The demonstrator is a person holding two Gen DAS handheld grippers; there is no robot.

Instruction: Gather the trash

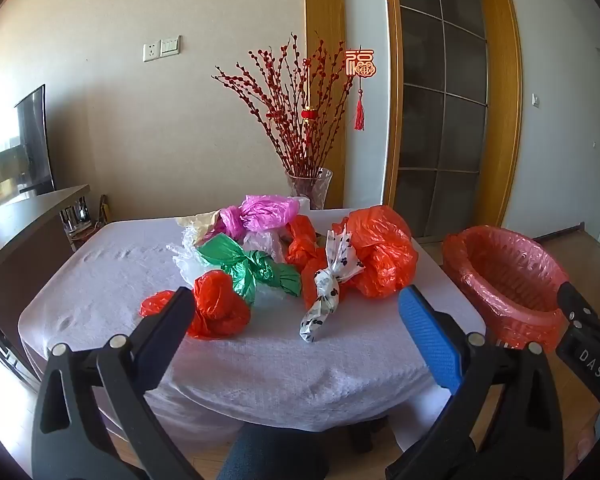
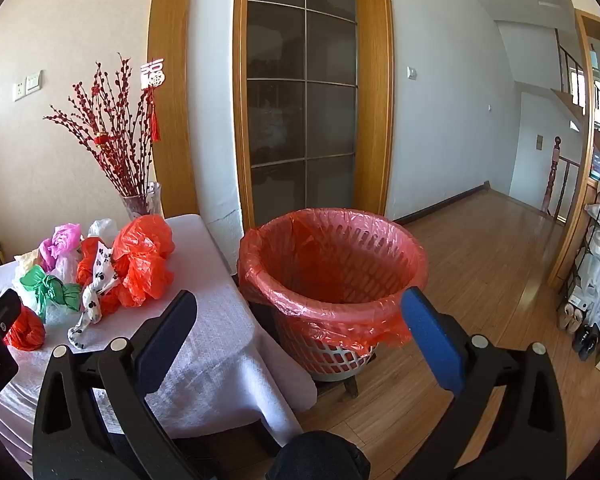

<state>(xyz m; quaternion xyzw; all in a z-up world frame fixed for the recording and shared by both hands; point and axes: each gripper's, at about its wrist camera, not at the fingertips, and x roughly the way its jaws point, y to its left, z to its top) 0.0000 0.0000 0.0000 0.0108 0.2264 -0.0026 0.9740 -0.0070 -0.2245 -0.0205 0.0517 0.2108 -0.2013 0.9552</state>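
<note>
Both my tongs sit closest to the lens, jaws spread wide w/ nothing between them: left tongs (image 1: 295,320) hover over the near edge of the tabletop (image 1: 99,280), right tongs (image 2: 300,316) hang in front of the bin. Blue pad on each right-side finger, black on the other.

Containers first. Trash bin (image 2: 332,280) is a white slotted basket lined w/ a red plastic liner folded over its rim; it sits on a low stool just beside the tabletop's right edge. Inside I see only the liner and the slotted wall, no trash visible in it. Glass vase (image 1: 308,188) at the far edge of the tabletop holds red berry branches w/ a small red lantern and a tassel charm.

Trash is all on the white cloth, bunched in one pile mid-tabletop: red knotted bag (image 1: 215,308) nearest me on the left, green knotted bag (image 1: 251,268) behind it, paw-print bag (image 1: 332,280) twisted and lying toward me, big orange-red bag (image 1: 384,256) on the right, pink bag (image 1: 259,212) at the back, plus clear/white and cream ones underneath.

Writing: "DAS" on the other tool's body at the left cam's right edge; "RoboLAI"-ish text at the right cam's left edge, partly cut off. Charm on the branches is a red 福 character.
</note>
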